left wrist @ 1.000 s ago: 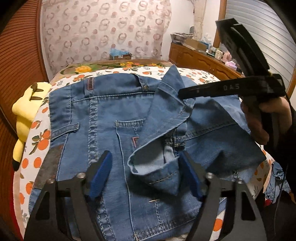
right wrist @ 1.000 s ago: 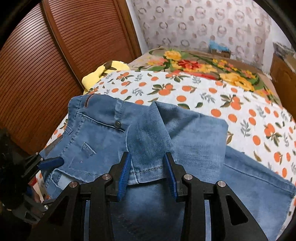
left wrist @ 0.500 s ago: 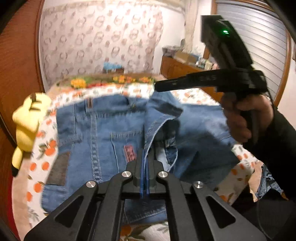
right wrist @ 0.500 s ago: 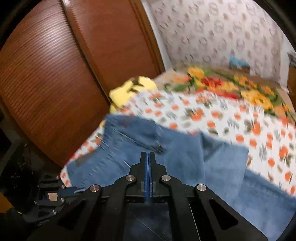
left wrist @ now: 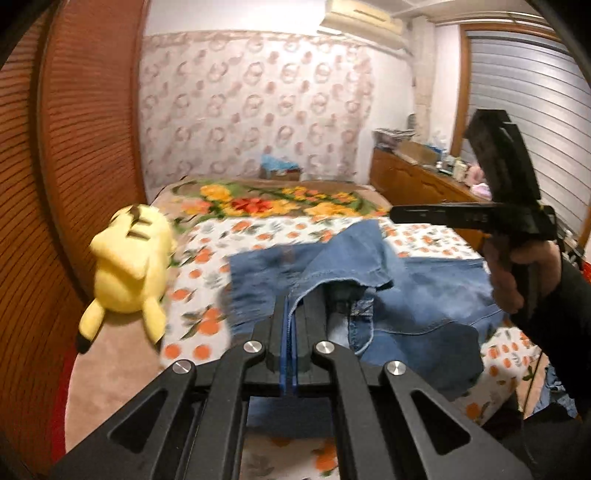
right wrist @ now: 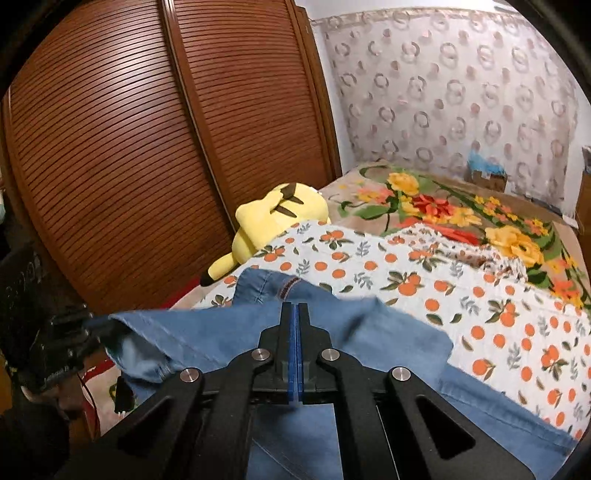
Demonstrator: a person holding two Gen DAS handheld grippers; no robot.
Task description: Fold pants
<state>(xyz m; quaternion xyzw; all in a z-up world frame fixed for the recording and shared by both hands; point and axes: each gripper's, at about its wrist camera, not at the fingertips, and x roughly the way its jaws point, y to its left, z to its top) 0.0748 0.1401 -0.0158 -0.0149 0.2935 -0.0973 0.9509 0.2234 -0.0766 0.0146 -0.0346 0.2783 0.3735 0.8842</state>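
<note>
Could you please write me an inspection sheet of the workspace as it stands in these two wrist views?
Surface: bed with orange-print sheet and a flowered blanket behind it.
Job's things: blue jeans lie partly on the sheet, one edge lifted.
Clutter: yellow plush toy at the bed's edge beside the slatted wooden doors.
Grippers: left gripper is shut on a jeans edge; right gripper is shut on the denim, jaws starting to open.
Cables: a thin red wire hangs by the left gripper.
Surroundings: patterned curtain, wooden dresser with small items, air conditioner, window shutter.
</note>
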